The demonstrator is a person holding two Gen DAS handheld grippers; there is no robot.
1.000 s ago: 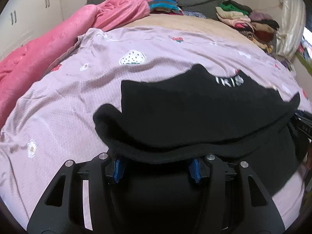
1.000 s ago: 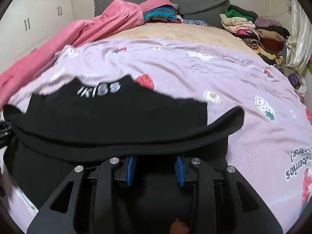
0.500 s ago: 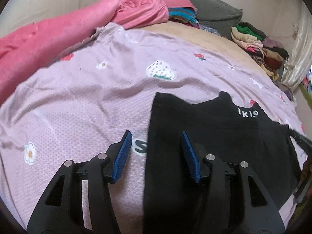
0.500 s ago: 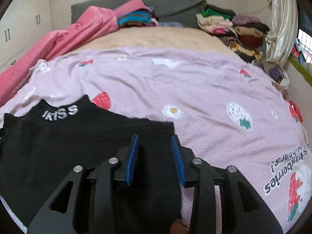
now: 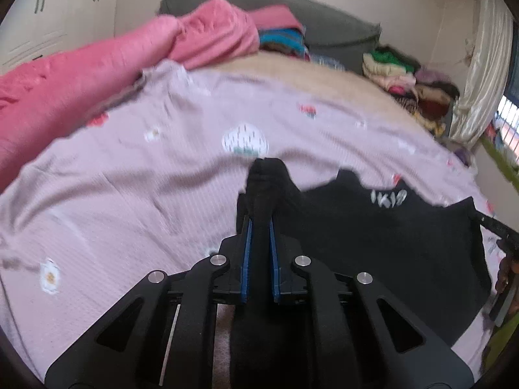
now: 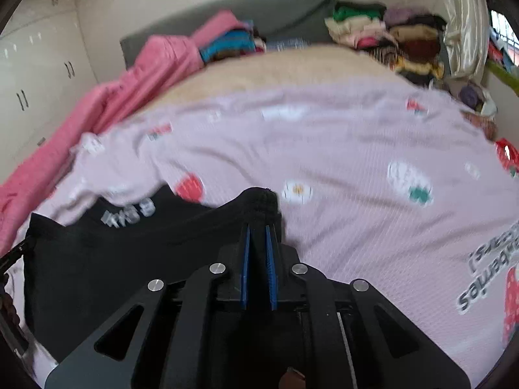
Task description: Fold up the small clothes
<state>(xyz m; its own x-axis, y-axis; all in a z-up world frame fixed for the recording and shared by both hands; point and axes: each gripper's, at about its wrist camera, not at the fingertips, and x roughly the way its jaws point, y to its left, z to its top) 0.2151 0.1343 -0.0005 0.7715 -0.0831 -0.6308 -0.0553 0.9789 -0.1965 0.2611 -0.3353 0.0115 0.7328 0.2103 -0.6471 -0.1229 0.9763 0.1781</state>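
White lettering sits near the neck of the black top (image 5: 373, 236); from the left wrist cam it reads roughly "IKIS", from the right cam it's smeared, only an "S"-like letter and some strokes clear. On the pink sheet (image 6: 356, 168), low at the right edge of the right cam, dark print runs upside down, ending "...berries"; the line above it is too blurred to read.

Left gripper (image 5: 259, 223): jaws clamped nearly together on a pinched-up fold of the top's edge. The fabric bunches between the blue pads (image 5: 247, 253) and pokes out past the tips as a dark hump. The rest of the top spreads to the right of this gripper, flat on the sheet, lettering up and to the right of the tips.

Right gripper (image 6: 258, 230): same thing, jaws squeezed on the top's other edge, cloth ridge rising just ahead of the tips. From here the top lies to the left, lettering up-left of the tips.

Hard to see: both pics are motion-blurred, esp. the far end of the bed. The top's near part is hidden under each gripper body. At the right edge of the left cam a dark strip of the other gripper and a bit of hand are cut off. Pink blanket (image 5: 97, 64) far left, clothes pile (image 6: 389, 39) far right; items in it can't be told apart.
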